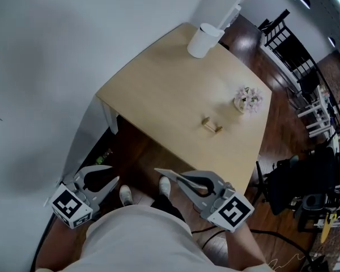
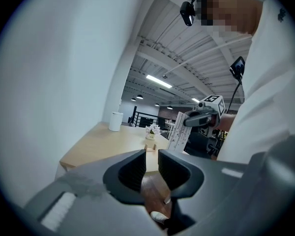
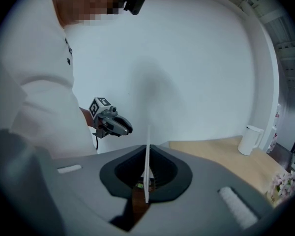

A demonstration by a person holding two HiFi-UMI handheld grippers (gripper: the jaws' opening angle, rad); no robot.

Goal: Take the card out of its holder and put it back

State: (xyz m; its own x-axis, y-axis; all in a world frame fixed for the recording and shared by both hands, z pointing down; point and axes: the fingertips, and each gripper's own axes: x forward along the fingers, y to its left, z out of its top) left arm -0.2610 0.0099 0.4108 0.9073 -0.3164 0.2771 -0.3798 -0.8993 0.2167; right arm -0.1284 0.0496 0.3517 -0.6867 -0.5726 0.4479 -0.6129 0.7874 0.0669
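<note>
My right gripper (image 1: 177, 179) is shut on a thin white card (image 1: 165, 173) and hangs in the air off the table's near edge, over the floor. In the right gripper view the card (image 3: 147, 156) stands edge-on between the pads of that gripper (image 3: 147, 181). The left gripper view shows the printed card (image 2: 178, 132) upright in the right gripper (image 2: 189, 123). A small wooden card holder (image 1: 212, 126) sits on the light wooden table (image 1: 158, 95) with no card in it. My left gripper (image 1: 114, 173) is low at the left, its pads a narrow gap apart (image 2: 152, 168) with nothing between them.
A white cylinder (image 1: 204, 39) stands at the table's far corner by the wall. A small pot of pale flowers (image 1: 248, 100) sits just beyond the holder. Dark chairs and equipment (image 1: 306, 180) stand on the wooden floor to the right. My feet (image 1: 126, 194) are under the near edge.
</note>
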